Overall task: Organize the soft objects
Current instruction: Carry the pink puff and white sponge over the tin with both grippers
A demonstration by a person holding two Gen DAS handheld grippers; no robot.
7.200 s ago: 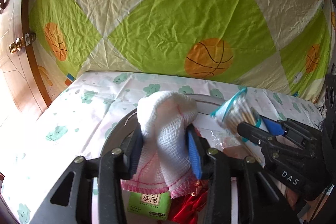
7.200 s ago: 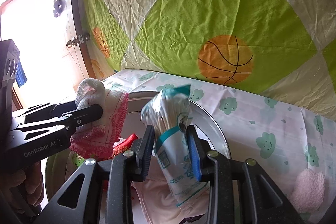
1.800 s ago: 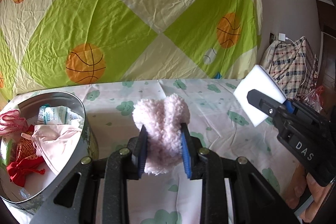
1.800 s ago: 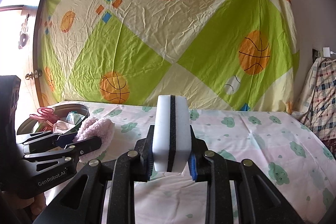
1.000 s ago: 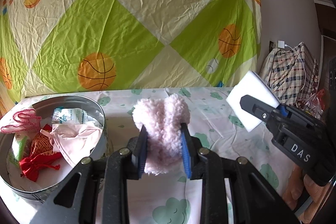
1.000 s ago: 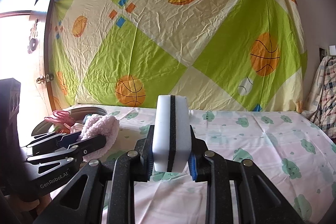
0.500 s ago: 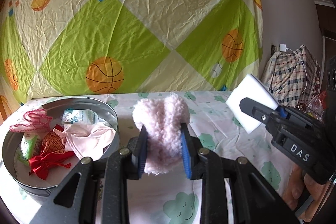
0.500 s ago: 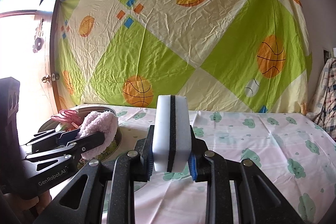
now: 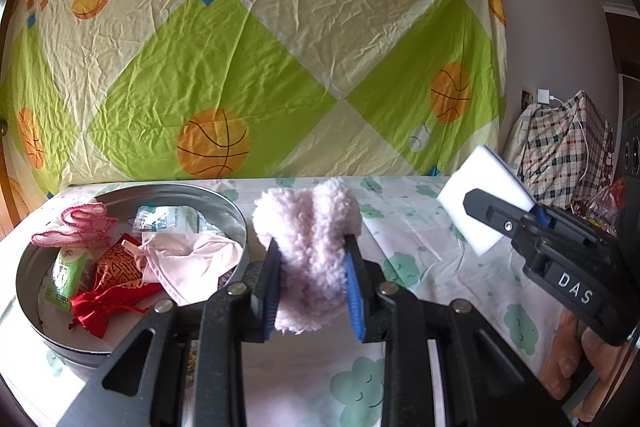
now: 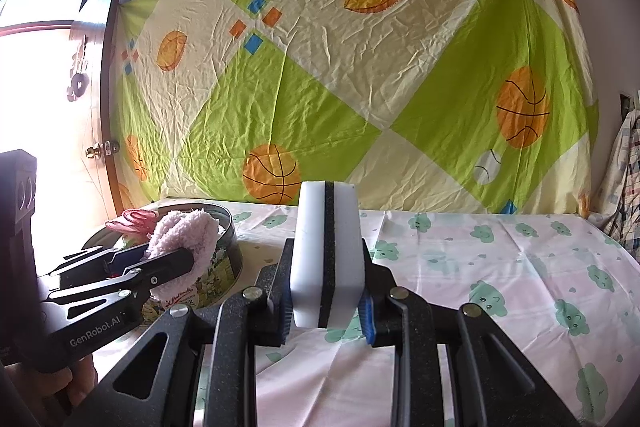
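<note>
My left gripper (image 9: 313, 269) is shut on a fluffy pink cloth (image 9: 308, 235), held above the bed just right of a round metal tin (image 9: 236, 223). The tin holds a pink-edged white cloth (image 9: 76, 225), a green packet (image 9: 66, 273), a red pouch (image 9: 108, 291), a pale pink bag (image 9: 188, 259) and a plastic packet (image 9: 172, 219). My right gripper (image 10: 325, 291) is shut on a white sponge with a black middle layer (image 10: 326, 255). In the right wrist view the left gripper (image 10: 168, 263) with the pink cloth (image 10: 182, 239) hangs at the tin (image 10: 230, 259).
A cloud-print sheet (image 10: 520, 267) covers the bed. A green and cream basketball-print cloth (image 9: 248, 67) hangs on the wall behind. A checked bag (image 9: 568, 151) sits at the far right, and a wooden door (image 10: 110, 115) stands at the left.
The left gripper with the pink cloth has shifted left, so more of the tin shows. The right gripper with the sponge has turned slightly left too; both grips are unchanged.
</note>
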